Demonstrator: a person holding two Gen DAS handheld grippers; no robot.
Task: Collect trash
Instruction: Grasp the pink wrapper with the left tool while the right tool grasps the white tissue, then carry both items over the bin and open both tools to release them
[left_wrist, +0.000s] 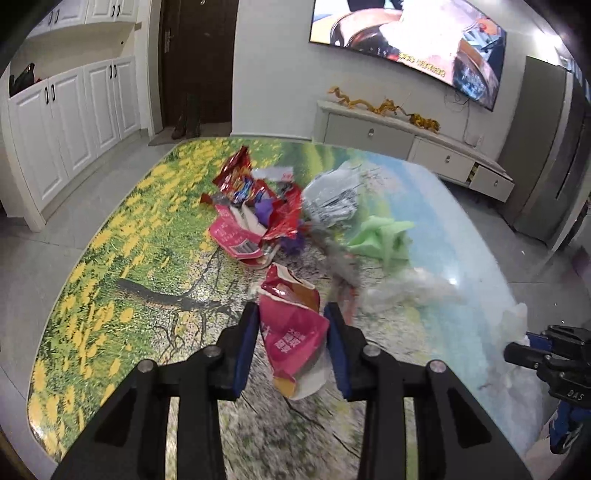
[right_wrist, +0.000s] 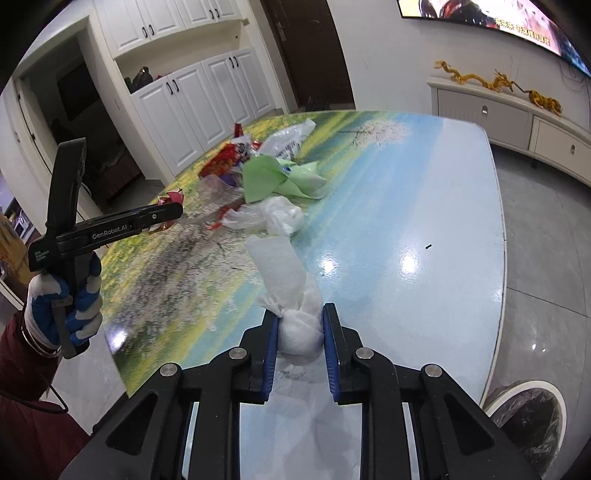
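Trash is pinched in both: left hand-held gripper (left_wrist: 291, 314) clamps a pink wrapper (left_wrist: 295, 332), right hand-held gripper (right_wrist: 300, 314) a crumpled tissue (right_wrist: 299, 328); lift both clear, then swing to the lined bin (right_wrist: 524, 417).

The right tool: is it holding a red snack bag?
No, the right tool is shut on a crumpled white tissue, while the pink snack bag sits between the fingers of the left tool.

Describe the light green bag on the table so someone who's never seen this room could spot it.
Start at the table with the meadow-and-sky picture. Near its middle lies a trash pile; the light green bag sits at its sky-blue side, beside a clear plastic bag. It is the only green piece among red wrappers and whitish plastic.
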